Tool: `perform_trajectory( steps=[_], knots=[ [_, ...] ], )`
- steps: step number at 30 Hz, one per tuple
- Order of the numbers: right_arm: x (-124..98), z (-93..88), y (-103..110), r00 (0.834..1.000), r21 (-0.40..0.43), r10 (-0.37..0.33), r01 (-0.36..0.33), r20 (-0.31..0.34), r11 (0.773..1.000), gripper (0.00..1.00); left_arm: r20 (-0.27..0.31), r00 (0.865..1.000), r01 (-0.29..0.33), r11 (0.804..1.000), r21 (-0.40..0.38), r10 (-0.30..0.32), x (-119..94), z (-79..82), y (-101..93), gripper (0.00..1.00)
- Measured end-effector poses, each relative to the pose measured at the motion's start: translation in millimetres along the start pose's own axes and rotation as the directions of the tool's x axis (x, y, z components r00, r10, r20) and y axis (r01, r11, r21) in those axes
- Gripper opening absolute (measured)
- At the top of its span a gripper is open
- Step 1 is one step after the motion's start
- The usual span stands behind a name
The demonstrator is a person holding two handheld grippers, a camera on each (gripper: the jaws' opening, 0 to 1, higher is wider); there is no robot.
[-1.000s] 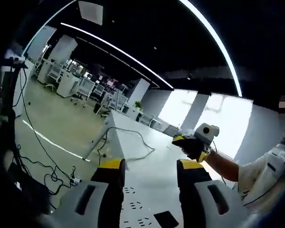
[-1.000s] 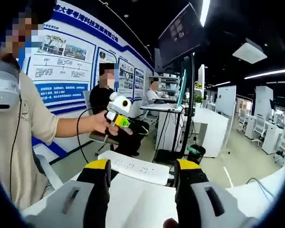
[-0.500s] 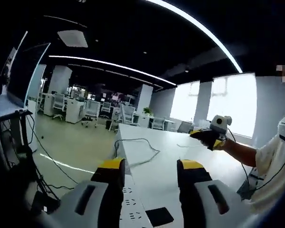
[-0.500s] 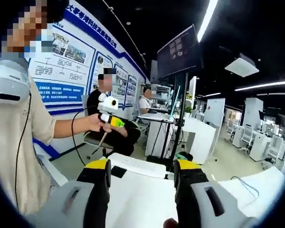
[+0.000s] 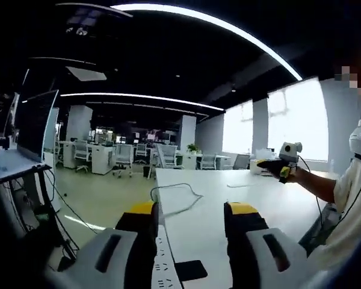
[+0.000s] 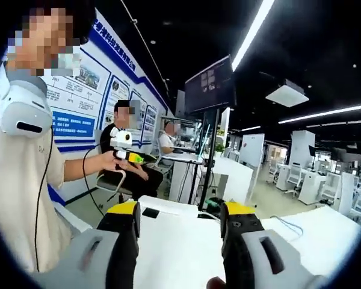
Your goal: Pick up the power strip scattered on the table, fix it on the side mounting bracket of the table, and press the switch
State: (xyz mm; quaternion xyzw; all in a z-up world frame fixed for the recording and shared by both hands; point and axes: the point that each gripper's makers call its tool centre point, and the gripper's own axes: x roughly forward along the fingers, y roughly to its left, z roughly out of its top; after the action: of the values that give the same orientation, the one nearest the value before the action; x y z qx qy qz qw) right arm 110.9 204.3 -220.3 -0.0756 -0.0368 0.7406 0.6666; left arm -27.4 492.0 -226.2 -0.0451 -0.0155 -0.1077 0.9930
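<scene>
in the left gripper view, the left gripper (image 5: 189,215) stands with its yellow-tipped jaws apart and nothing between them, low over the white bench (image 5: 240,198). the power strip (image 5: 168,271) lies at the bottom of the view between the jaws, sockets up, with a dark tag beside it. a grey cable (image 5: 177,198) curls across the bench further on. a second ago the view looked more steeply down on the bench; now it is level with the room, so the gripper has tipped up and the strip has slid to the bottom edge. the right gripper (image 5: 277,167) shows far right, held up well away from the strip.

in the right gripper view, the right gripper (image 6: 179,215) also has its jaws apart and bare. the power strip (image 6: 162,208) lies just beyond them on the bench (image 6: 301,226), lower in view than a second ago. the left gripper (image 6: 127,156) is raised at the left.

neither gripper has taken the strip, so i judge the pick-up not yet begun; both must come down first.
</scene>
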Motion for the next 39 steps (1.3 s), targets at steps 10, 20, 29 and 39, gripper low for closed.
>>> perform_trajectory(
  steps=[10,20,29,39],
  knots=[
    [-44.3,1.1,15.0,0.998,0.014,-0.064,0.064,0.023,0.998,0.50,-0.018,0.997,-0.070,0.997,0.025,0.070,-21.9,-14.8,-11.4,0.49],
    [-52.4,-0.4,14.8,0.995,0.031,-0.092,0.091,0.037,0.995,0.50,-0.080,0.987,-0.140,0.990,0.027,0.142,-33.4,-27.7,6.3,0.48],
    [-52.3,1.9,14.0,0.995,0.028,-0.091,0.090,0.046,0.996,0.50,-0.247,0.958,-0.166,0.984,-0.058,0.147,-27.1,-57.8,27.6,0.48],
    [-54.0,0.9,13.7,0.995,0.024,-0.095,0.094,0.041,0.995,0.50,-0.386,0.908,-0.204,0.977,-0.066,0.164,-26.6,-82.2,44.3,0.46]
  ],
)
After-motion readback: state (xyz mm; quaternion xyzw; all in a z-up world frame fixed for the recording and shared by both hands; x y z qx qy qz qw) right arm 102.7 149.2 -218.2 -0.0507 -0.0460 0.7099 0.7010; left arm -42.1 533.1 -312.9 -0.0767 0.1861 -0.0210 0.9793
